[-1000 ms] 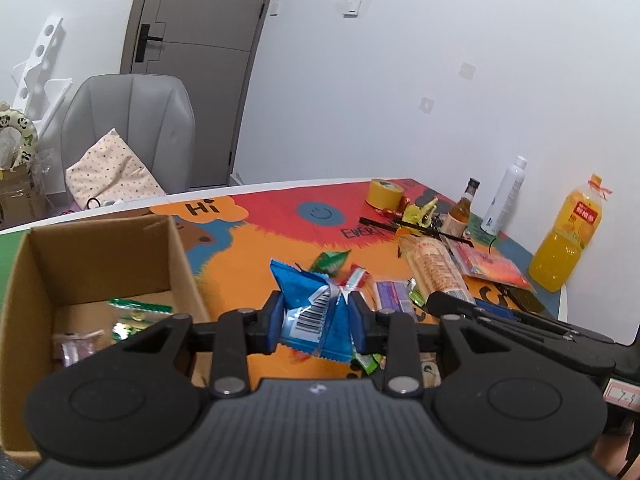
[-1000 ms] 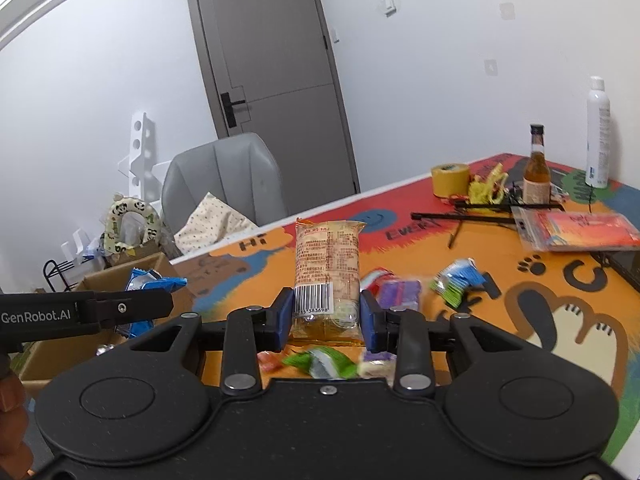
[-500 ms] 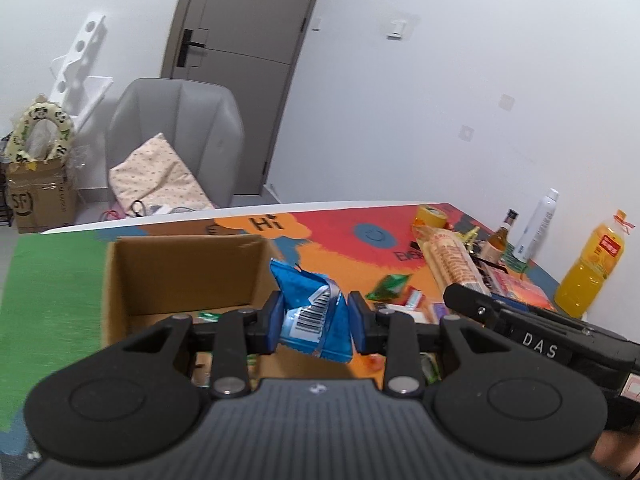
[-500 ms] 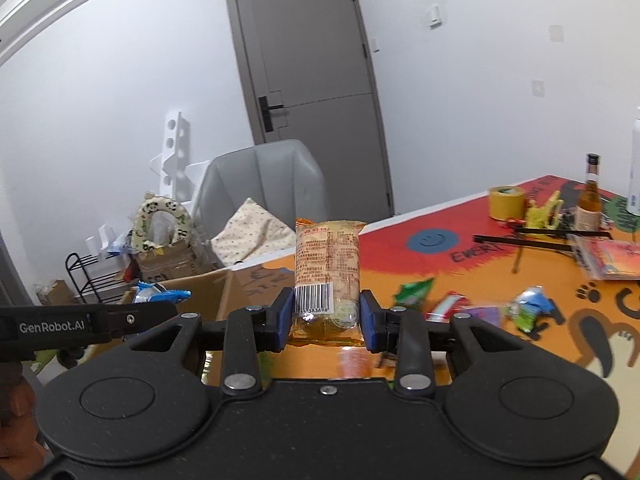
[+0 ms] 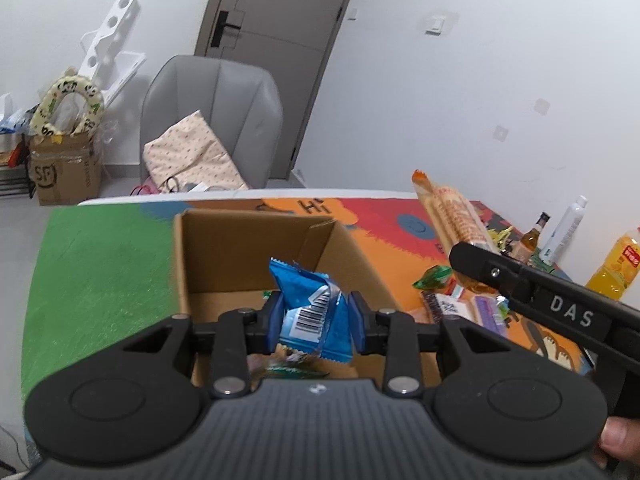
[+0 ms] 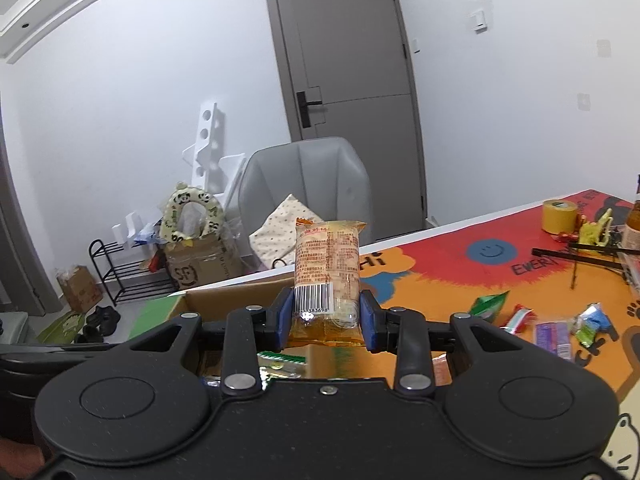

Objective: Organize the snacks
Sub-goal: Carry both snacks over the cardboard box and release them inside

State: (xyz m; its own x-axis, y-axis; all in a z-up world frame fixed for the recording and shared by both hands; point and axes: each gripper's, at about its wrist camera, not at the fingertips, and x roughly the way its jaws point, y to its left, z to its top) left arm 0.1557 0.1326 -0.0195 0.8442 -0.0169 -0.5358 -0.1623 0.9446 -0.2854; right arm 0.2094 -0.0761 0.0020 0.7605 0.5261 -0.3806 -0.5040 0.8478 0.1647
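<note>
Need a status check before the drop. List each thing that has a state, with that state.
Left tool: shut on blue snack packet, above the box.
Right tool: shut on orange cracker pack, upright.
Cardboard box: open, some snacks inside.
Door: closed.
Loose snacks: lying on the table mat.

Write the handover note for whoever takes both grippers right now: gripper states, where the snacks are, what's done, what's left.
Left gripper: shut on the blue snack packet, held over the open cardboard box.
Right gripper: shut on the orange cracker pack, upright, near the box's edge.
Done: a few wrapped snacks already lie in the box, partly hidden behind the grippers.
Left: release both packets into the box, then collect the loose snacks on the colourful table mat: a green packet, a red one, a purple one and others beside them.
</note>
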